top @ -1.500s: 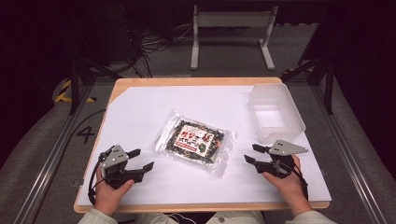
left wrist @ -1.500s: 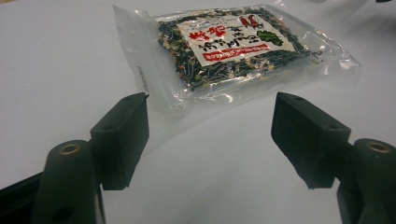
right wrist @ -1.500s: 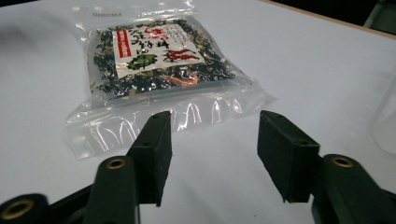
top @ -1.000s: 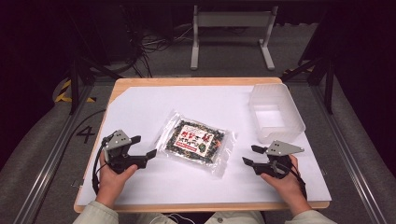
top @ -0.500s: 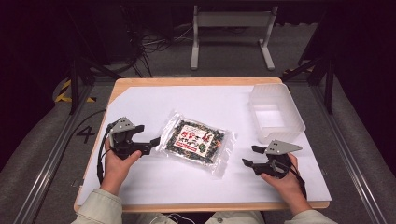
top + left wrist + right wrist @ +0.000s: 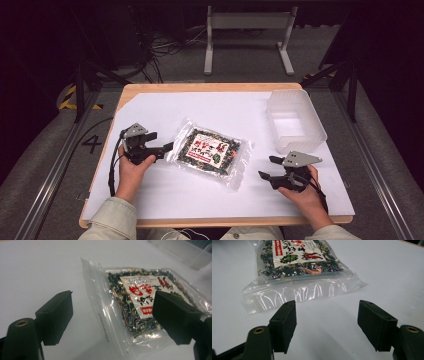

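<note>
A clear zip bag (image 6: pixel 212 150) of dark dried food with a white and red label lies flat at the middle of the white sheet. My left gripper (image 6: pixel 165 146) is at the bag's left edge. In the left gripper view its jaws (image 6: pixel 112 305) stand wide apart, with the bag's (image 6: pixel 140 290) clear sealed edge lying between them and no pad pressing on it. My right gripper (image 6: pixel 266 167) rests near the front right, a short way from the bag's right end. Its jaws (image 6: pixel 327 312) have just been opening; nothing is between them, and the bag (image 6: pixel 294 262) lies just ahead.
A clear plastic tub (image 6: pixel 295 122) stands at the back right of the table. The white sheet (image 6: pixel 165 105) covers most of the wooden tabletop (image 6: pixel 200 86). A grey metal stand (image 6: pixel 247 22) and cables lie on the floor beyond the far edge.
My left gripper has moved away from the front edge and rightward, up to the bag's left edge. The right hand and the bag have stayed in place.
</note>
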Available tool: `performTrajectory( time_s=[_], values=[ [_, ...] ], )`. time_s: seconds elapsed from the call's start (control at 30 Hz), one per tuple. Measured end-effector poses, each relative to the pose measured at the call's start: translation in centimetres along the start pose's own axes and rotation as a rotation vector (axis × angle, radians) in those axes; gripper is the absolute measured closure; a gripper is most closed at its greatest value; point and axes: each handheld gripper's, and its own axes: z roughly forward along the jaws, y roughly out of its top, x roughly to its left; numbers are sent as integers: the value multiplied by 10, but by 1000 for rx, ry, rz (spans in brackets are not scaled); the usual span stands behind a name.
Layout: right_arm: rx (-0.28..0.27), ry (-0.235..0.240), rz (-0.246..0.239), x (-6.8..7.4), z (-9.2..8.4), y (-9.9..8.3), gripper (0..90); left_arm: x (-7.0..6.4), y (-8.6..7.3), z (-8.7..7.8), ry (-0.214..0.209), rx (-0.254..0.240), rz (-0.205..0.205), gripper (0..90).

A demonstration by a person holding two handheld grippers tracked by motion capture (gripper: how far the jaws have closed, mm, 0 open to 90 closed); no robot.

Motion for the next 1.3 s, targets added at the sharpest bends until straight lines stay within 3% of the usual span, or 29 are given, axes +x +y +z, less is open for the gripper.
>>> performTrajectory(
  time_s=[0.3,0.43,0.53,0.7,1.1,1.3],
  values=[
    [6,-12,-11,2,0,0,294,4,-9,10,0,32,-15,208],
    [8,-16,-18,2,1,0,280,5,-13,17,-29,92,-25,209],
    [7,-19,-18,2,1,0,274,3,-15,22,-23,146,-17,217],
    [10,-19,-20,3,2,0,270,1,-17,26,-23,178,-16,238],
    [12,-20,-24,3,3,-1,251,0,-19,29,-48,218,-18,307],
    [13,-16,-22,2,4,-1,250,2,-19,28,-72,221,-32,388]
  ],
)
